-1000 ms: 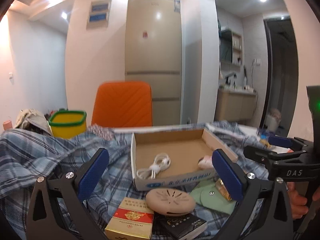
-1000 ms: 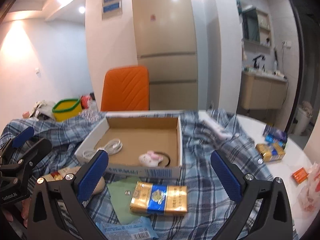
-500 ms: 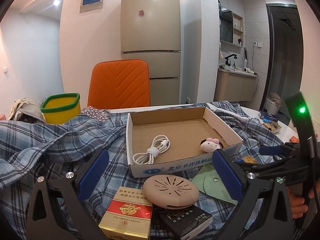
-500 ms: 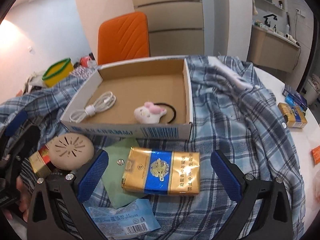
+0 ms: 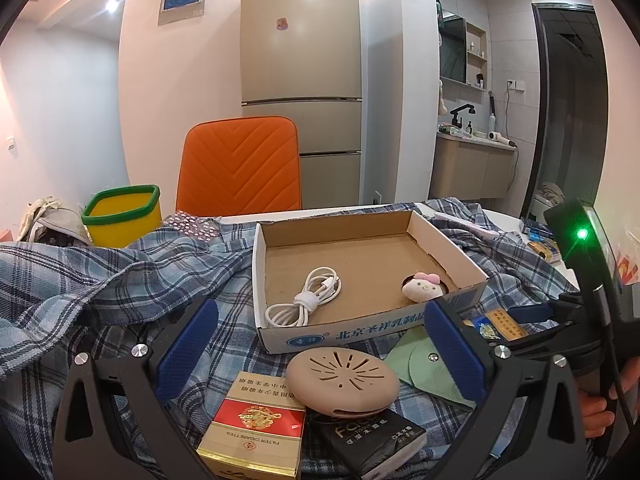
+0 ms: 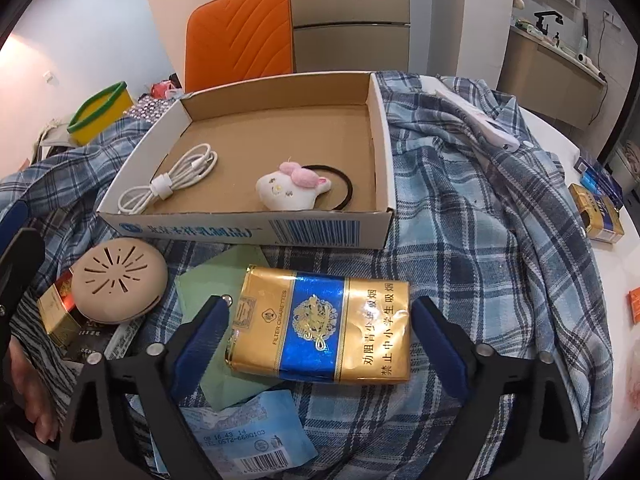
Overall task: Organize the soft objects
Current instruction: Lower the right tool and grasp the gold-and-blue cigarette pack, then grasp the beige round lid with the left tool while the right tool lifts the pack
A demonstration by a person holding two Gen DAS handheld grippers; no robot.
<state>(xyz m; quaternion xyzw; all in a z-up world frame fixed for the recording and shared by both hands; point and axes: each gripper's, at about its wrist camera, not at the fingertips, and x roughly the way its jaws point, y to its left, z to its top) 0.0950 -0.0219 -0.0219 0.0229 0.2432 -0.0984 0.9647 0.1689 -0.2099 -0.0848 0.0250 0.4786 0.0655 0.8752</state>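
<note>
While the right gripper (image 6: 320, 334) points down over the gold and blue cigarette pack (image 6: 324, 326), its fingers (image 6: 202, 338) are closing, one at each short end of the pack, with no pad pressing on it yet. That soft pack lies on the plaid shirt (image 6: 472, 216), just in front of the cardboard box (image 6: 280, 232), partly on top of a green pouch (image 6: 212, 292). The box holds a white cable (image 6: 172, 184) and a plush hair tie (image 6: 292, 190). The left gripper (image 5: 320, 348) hangs wide open and empty above the round beige case (image 5: 342, 376). The risk, I judge, is crushing: a soft pack squeezed lengthwise may buckle and slip free. A fingertip could also snag the pouch or the loose shirt cloth and drag it along.
</note>
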